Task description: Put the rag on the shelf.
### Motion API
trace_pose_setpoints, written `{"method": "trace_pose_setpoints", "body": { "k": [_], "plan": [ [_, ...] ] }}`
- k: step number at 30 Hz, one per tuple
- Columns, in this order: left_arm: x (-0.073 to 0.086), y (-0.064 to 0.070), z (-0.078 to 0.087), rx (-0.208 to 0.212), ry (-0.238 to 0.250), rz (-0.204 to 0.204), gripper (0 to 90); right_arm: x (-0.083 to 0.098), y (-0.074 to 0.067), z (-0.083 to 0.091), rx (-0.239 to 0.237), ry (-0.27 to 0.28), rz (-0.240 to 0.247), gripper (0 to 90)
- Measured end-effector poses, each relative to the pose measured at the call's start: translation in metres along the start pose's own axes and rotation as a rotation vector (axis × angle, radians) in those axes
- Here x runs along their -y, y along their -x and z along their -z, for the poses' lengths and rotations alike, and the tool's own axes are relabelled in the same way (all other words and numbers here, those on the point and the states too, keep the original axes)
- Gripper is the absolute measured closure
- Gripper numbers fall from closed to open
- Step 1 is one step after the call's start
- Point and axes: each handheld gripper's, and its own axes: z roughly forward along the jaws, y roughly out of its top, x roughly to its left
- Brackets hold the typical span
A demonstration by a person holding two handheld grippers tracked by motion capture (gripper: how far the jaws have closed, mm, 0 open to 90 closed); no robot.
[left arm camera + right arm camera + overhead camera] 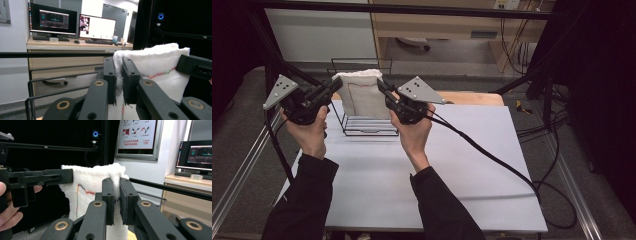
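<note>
Gripping a fluffy white towel (363, 95) by both edges, left gripper (334, 86) and right gripper (382, 88) fingers clenched on it, thin black wire rack (362, 127) beneath.

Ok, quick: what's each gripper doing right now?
Left gripper: jaws shut on the white towel at one top corner.
Right gripper: jaws shut on the same towel, at its other top corner, above the wire rack.
</note>
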Motion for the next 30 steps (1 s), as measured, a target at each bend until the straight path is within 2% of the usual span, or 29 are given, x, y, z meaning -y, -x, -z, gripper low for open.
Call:
{"method": "trace_pose_setpoints", "body": {
  "k": [18, 27, 30],
  "plan": [
    [-0.025, -0.015, -0.002, -0.021, 0.027, -0.010, 82.9, -0.020, -0.003, -0.023, -0.001, 0.027, 0.019, 83.6],
    [-0.035, -0.020, -0.007, -0.034, 0.029, -0.026, 82.9, -0.028, -0.001, -0.034, 0.003, 0.035, 0.027, 83.7],
    [-0.038, -0.022, -0.009, -0.031, 0.029, -0.020, 82.9, -0.031, 0.000, -0.037, 0.008, 0.037, 0.030, 83.6]
  ]
}}
